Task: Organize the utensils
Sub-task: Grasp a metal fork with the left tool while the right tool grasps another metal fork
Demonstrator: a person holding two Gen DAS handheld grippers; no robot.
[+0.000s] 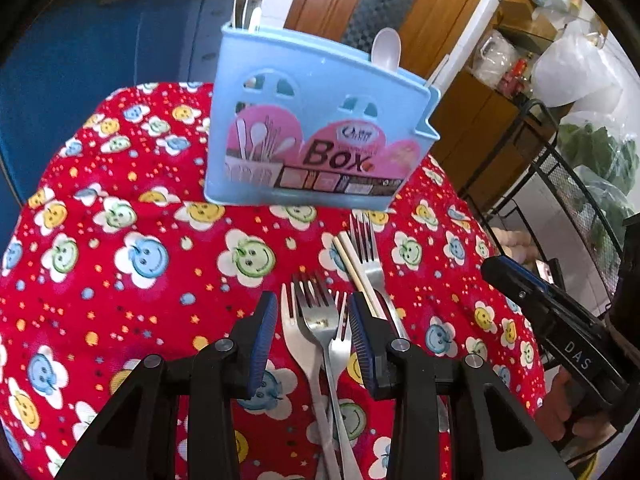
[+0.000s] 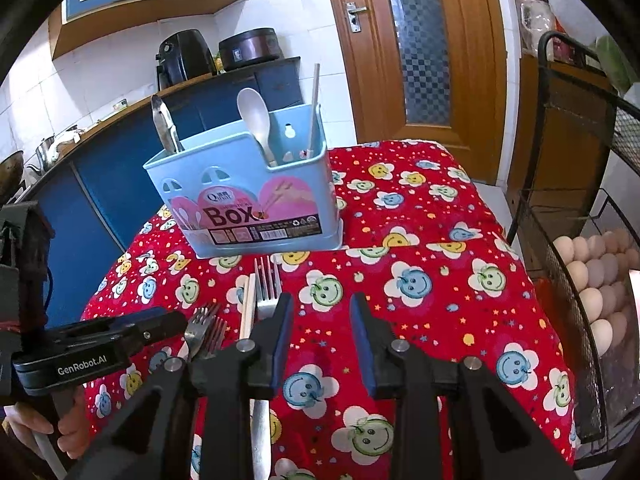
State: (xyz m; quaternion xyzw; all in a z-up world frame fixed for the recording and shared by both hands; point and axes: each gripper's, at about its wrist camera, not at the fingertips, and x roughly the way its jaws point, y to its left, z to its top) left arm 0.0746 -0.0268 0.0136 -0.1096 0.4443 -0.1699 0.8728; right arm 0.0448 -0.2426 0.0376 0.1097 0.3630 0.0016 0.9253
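A light-blue utensil box (image 1: 316,136) stands on the red flowered tablecloth (image 1: 140,300); a white spoon (image 2: 254,120), a metal utensil (image 2: 164,128) and a chopstick (image 2: 314,108) stick out of it. In front of it lie a steel fork (image 2: 266,280) and pale chopsticks (image 1: 356,268). Nearer me lie a white plastic fork (image 1: 298,340), a steel fork (image 1: 318,316) and a smaller steel fork (image 1: 340,336), all between the open jaws of my left gripper (image 1: 312,340), low over the cloth. My right gripper (image 2: 323,336) is open over bare cloth, its left finger (image 2: 282,336) over the far fork's handle.
A black wire rack (image 2: 560,200) with several eggs (image 2: 592,280) stands off the table's right edge. A wooden door (image 2: 420,40) is behind. Blue cabinets (image 2: 112,184) with an air fryer (image 2: 184,56) and a cooker run along the left.
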